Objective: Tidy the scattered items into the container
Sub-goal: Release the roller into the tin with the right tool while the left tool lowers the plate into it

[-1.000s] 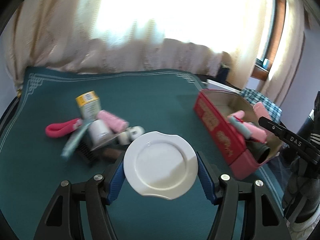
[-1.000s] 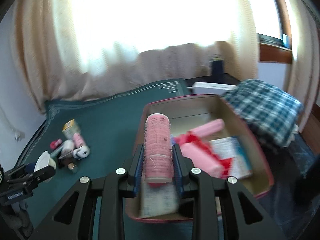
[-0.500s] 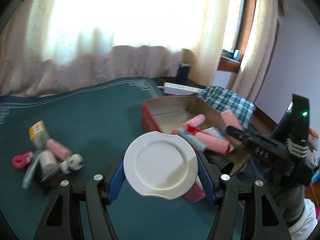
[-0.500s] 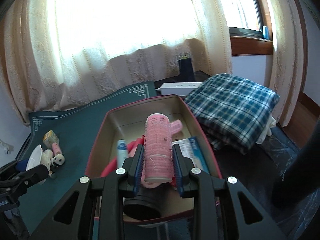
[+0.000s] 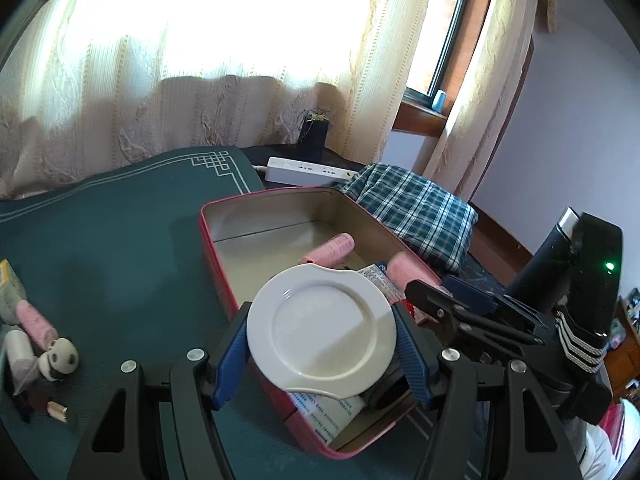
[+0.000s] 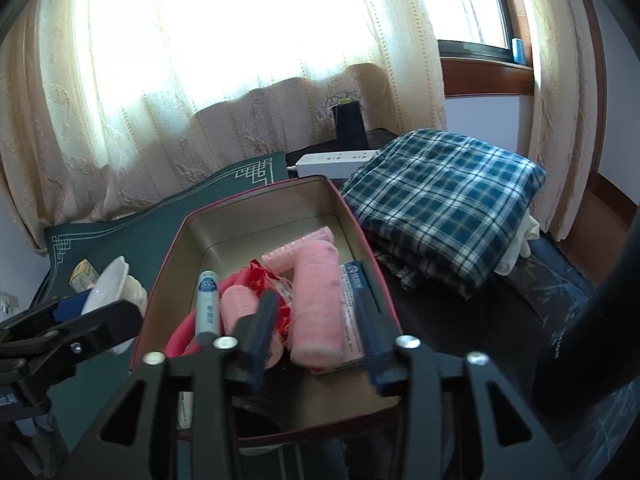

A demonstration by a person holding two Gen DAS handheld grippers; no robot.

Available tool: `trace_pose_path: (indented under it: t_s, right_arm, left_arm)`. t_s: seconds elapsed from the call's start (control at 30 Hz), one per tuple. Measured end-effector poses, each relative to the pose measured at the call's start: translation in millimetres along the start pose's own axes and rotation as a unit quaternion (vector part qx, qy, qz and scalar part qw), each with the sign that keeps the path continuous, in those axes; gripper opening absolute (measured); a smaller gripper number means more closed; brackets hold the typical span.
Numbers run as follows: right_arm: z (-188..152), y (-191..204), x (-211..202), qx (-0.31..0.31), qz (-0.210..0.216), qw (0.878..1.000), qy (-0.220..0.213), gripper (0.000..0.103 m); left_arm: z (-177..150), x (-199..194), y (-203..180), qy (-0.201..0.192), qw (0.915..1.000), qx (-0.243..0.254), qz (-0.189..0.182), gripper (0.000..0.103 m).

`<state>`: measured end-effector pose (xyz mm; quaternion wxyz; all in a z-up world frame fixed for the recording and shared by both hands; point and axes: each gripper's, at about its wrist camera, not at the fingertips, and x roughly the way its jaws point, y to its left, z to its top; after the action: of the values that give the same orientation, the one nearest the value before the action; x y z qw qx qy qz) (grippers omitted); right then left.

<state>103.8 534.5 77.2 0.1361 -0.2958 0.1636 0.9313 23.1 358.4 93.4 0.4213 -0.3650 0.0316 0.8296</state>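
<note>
My left gripper is shut on a small white plate and holds it over the near end of the red tin box. My right gripper is open over the same box. A large pink hair roller lies in the box between its fingers. The box also holds other pink rollers, a white tube, a red wrapper and a blue-edged packet. More small items lie on the green mat at the left.
A folded plaid cloth lies right of the box. A white power strip and a dark vase stand behind it. The green mat stretches left. Curtains hang at the back.
My right gripper has opened and let the pink roller drop into the box. My left gripper has carried the plate to the right, from the mat to above the box.
</note>
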Motion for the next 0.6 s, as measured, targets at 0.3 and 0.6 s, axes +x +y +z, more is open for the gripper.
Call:
trace_pose_path:
  t_s: [0.3,0.6]
  right_arm:
    - [0.6,4.2,-7.7,-0.001,-0.004,1.0,-0.019,0.069]
    - [1.9,18.9,-23.9,-0.005,0.01,0.999,-0.043,0.073]
  left_arm:
    - [-4.1,-5.0,12.6,-0.005,0.9994,-0.031,-0.015,0.076]
    - [-10.8,-29.4,38.4,-0.02,0.9982,-0.055,0.012,0.076]
